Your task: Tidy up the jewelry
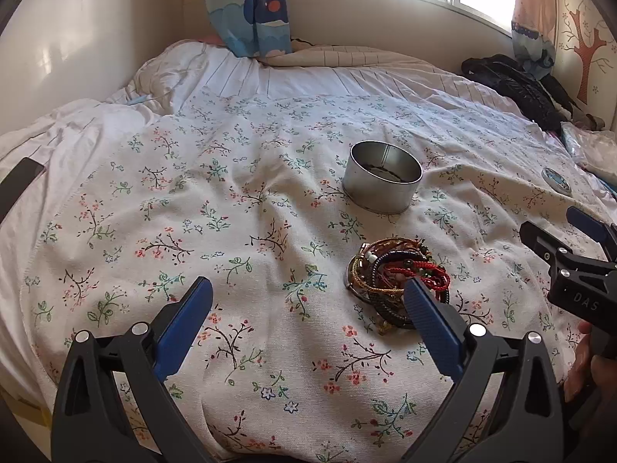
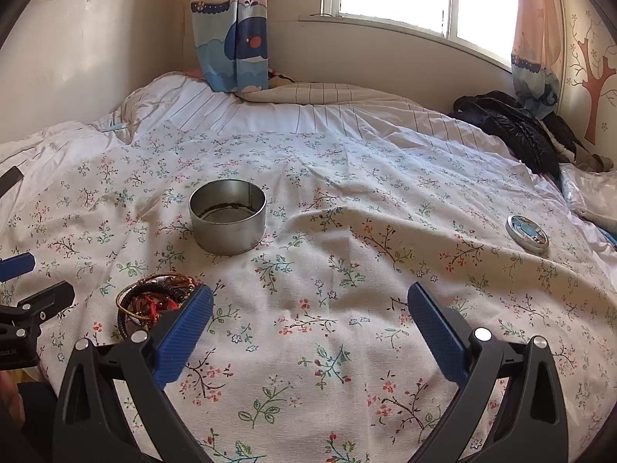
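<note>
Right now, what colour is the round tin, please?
Plain silver metal tin, clearest in the right wrist view.

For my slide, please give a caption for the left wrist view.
Open left gripper near a bracelet pile before an open tin.

Bracelets [image 1: 397, 281] lie on the bed [image 1: 231, 200] by the left hand-held gripper [image 1: 308, 308]; tin [image 1: 381, 177] beyond them, lid [image 2: 527, 233] far right.
</note>
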Motion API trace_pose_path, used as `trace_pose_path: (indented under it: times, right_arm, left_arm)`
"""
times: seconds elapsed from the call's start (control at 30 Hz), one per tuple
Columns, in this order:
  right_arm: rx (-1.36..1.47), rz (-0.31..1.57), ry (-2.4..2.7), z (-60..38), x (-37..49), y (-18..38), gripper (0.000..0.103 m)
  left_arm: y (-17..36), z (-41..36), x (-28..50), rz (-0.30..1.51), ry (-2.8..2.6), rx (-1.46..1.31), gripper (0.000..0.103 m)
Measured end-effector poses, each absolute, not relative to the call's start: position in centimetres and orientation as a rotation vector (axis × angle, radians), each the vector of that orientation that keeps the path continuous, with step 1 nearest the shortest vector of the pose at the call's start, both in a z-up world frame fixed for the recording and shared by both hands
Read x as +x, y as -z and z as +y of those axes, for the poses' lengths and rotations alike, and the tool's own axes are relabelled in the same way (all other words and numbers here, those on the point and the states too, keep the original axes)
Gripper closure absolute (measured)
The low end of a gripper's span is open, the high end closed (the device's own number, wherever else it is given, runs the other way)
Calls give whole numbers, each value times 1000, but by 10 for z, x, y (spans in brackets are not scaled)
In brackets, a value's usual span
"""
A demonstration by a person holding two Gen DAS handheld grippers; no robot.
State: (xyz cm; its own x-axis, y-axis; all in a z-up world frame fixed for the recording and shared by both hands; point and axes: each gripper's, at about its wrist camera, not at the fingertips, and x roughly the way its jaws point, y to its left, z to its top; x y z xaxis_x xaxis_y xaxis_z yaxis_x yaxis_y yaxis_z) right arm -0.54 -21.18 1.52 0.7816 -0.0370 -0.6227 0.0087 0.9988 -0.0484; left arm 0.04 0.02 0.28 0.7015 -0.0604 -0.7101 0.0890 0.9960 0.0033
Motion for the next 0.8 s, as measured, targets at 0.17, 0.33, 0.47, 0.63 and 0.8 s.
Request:
trace_pose_path:
  times: [0.17, 0.33, 0.47, 0.63, 0.8]
  right_arm:
    - [-8, 680, 30, -220, -4, -15, 6]
    - [31, 692, 34, -228, -2, -14, 6]
    - [51, 701, 43, -232, 0, -13, 6]
    - [66, 719, 52, -236, 2, -10, 6]
    - [84, 730, 62, -240, 3, -8, 6]
  left_arm:
    - [-1, 1, 2, 797, 84, 39, 8]
    - [2, -2, 4, 801, 86, 45, 8]
    - [3, -3, 4, 805, 88, 47, 8]
    - [4, -4, 5, 810, 89, 48, 8]
    - [5, -5, 5, 812, 93, 48, 8]
